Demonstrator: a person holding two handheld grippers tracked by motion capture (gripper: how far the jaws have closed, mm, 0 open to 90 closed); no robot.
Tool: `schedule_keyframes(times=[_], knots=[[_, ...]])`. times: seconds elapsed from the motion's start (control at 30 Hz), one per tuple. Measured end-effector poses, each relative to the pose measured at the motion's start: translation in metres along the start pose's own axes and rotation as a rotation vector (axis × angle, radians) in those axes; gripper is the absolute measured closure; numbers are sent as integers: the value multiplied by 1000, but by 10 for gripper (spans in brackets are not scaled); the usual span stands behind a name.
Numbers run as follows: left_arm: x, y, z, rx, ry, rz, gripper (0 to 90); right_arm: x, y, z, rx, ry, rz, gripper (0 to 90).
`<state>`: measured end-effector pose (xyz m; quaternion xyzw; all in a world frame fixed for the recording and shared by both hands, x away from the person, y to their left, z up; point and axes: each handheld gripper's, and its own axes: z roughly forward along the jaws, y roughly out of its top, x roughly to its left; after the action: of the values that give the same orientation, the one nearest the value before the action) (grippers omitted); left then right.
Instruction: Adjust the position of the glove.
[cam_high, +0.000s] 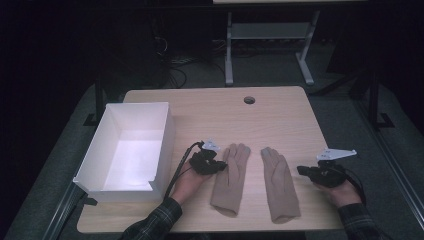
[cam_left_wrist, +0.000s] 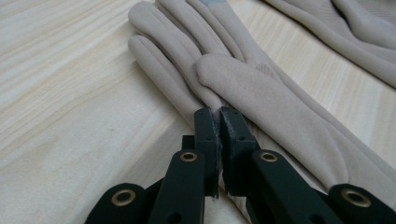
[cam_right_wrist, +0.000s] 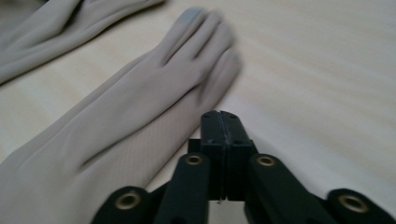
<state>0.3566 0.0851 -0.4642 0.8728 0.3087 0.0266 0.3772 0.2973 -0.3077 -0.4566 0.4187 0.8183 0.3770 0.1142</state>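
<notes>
The left gripper (cam_left_wrist: 219, 112) has its jaws almost together at the edge of the left glove (cam_left_wrist: 243, 88), tips against the fabric below the thumb; whether cloth is pinched between them cannot be told. The right gripper (cam_right_wrist: 219, 114) has its jaws pressed fully together with nothing between them, just beside the outer edge of the right glove (cam_right_wrist: 126, 121). Both beige gloves lie flat on the wooden table (cam_high: 280, 115), side by side with a narrow gap, fingers pointing away from the person. The white box (cam_high: 162, 137) stands open on the table, on the far side of the left gripper from the left glove.
</notes>
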Motion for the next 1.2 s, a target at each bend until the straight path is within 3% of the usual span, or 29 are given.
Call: schedule_keyframes(times=[0.13, 0.33, 0.53, 0.6, 1.2], knots=[[-2, 1, -2, -4, -14, 3, 860, 9, -8, 3, 56, 64, -13, 898], [-4, 2, 0, -15, -26, -4, 860, 14, -5, 13, 94, 108, -35, 897], [-2, 4, 2, -24, -26, -17, 860, 15, -1, 18, 89, 127, -51, 898], [-2, 4, 1, -25, -28, -15, 860, 18, 1, 21, 92, 137, -40, 898], [-3, 7, -7, -72, -38, -31, 860, 42, 17, 43, 105, 228, -108, 898]])
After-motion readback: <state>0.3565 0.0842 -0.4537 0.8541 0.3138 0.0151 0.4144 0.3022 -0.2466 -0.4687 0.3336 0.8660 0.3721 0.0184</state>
